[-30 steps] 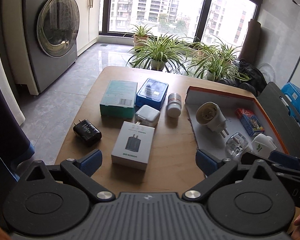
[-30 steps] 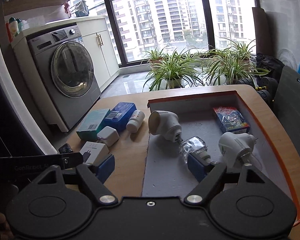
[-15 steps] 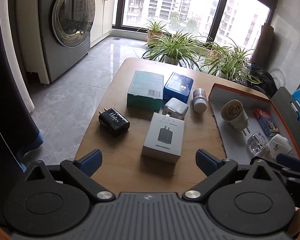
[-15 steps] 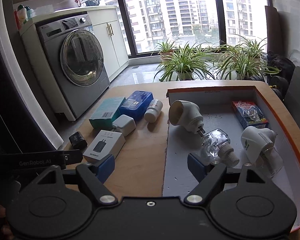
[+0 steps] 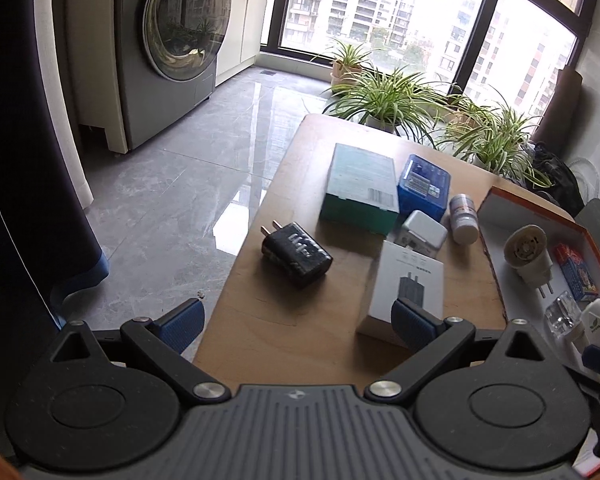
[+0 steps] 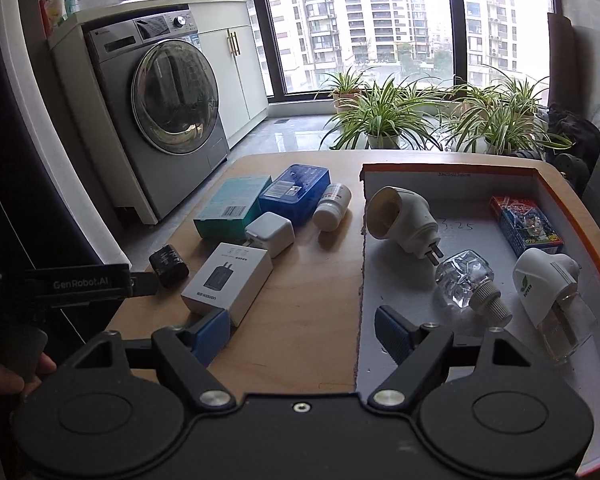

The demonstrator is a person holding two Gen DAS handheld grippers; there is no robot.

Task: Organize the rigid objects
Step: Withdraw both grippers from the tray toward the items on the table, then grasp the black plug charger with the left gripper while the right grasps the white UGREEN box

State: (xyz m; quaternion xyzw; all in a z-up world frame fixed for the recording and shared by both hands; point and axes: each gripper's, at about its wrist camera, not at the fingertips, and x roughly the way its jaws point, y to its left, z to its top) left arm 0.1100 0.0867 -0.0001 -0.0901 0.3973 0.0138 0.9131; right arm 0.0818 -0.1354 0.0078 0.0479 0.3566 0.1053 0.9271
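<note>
On the wooden counter (image 5: pixel 284 320), a black plastic charger (image 5: pixel 296 254) is lying at eleven o'clock of both empty, released grippers; light, rigid, best pinched across flat sides.

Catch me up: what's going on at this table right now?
A person holds a gripper in each hand over a wooden table, sorting small items into an orange-edged tray. Both the left gripper and right gripper are open and empty. Four items lie in the tray. The black charger, white charger box, white adapter, pill bottle, teal box and blue box lie outside it.
</note>
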